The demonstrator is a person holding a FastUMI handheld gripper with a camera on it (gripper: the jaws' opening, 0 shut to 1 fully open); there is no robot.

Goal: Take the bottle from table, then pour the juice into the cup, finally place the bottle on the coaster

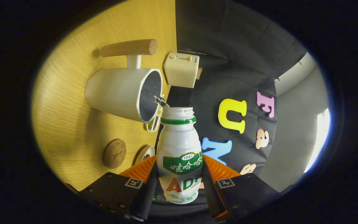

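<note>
We saw the gripper [179, 174] clamped on the white, uncapped bottle [179, 149], both fingers pressing its labelled sides. Its green-ringed mouth sat just beside the white cup [120, 91] rim, liquid trickling in. The round coaster [114, 153] lay apart on open table [64, 124].

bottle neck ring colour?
Green: the band just under the open mouth of the white bottle, held between the gripper fingers. Clearest in the gripper view.

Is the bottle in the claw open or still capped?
Open. The bottle, clamped between the claw fingers, has no cap: its bare threaded neck shows, pointed at the white cup.
</note>
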